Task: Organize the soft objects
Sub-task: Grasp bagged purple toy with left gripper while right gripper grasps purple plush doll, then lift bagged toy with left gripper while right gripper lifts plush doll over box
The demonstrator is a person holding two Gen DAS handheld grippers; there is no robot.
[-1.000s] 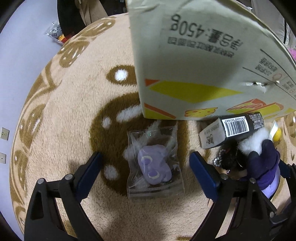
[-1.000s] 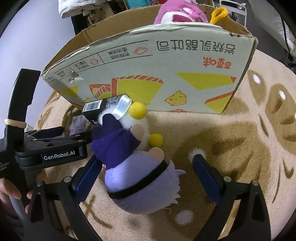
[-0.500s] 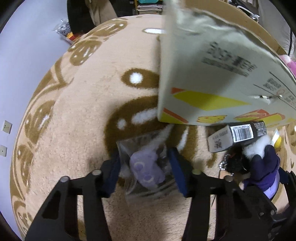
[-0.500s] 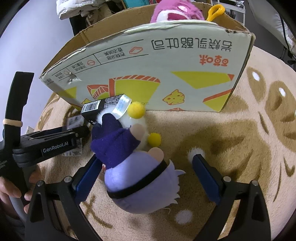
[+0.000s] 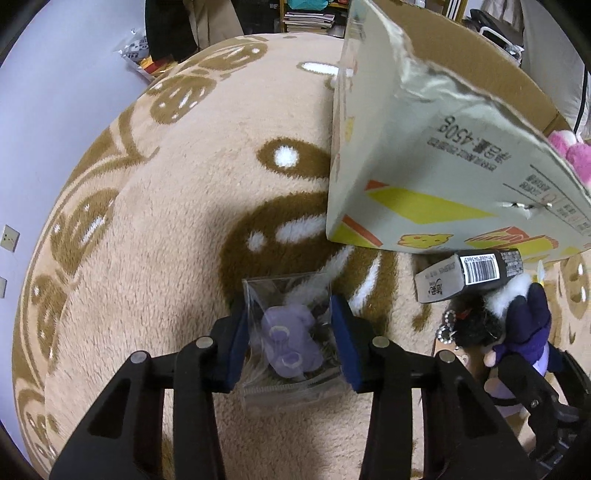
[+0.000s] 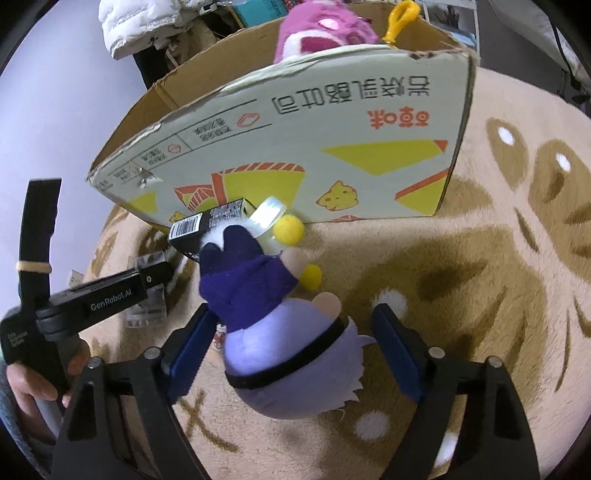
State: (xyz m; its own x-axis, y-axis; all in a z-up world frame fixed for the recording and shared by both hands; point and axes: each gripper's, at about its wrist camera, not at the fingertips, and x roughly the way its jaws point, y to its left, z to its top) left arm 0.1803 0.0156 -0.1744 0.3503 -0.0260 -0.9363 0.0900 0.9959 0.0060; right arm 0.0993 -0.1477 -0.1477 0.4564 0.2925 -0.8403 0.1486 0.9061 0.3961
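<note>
The step in hand looks like the pick-up of one soft thing. The left gripper (image 5: 293, 341) has its two blue pads pressed on the sides of a clear plastic bag (image 5: 291, 343), which holds a small purple plush (image 5: 290, 345). The bag seems to rest on the beige and brown rug (image 5: 166, 258), though I cannot tell if it is already a little lifted.

The right gripper (image 6: 293, 354) has its jaws apart, one on each side of a larger plush (image 6: 284, 354) in lavender with a dark purple hood. This plush lies on the rug just in front of the cardboard box (image 6: 369, 155); the left pad is close to it or touching, the right pad is clearly apart from it.

The box is open at the top. Inside it shows a pink plush (image 6: 325, 26) and a yellow clip (image 6: 399, 18) – what else is in there stays hidden behind the wall. A small dark carton (image 5: 469, 275) with a barcode (not a soft thing, I think) lies at the foot of the box, beside the hooded plush.

In my judgement the next move is to raise the bag above the box wall and let it go inside. The film is slippery and creased, so the bag may slide out – a firm hold is needed.
</note>
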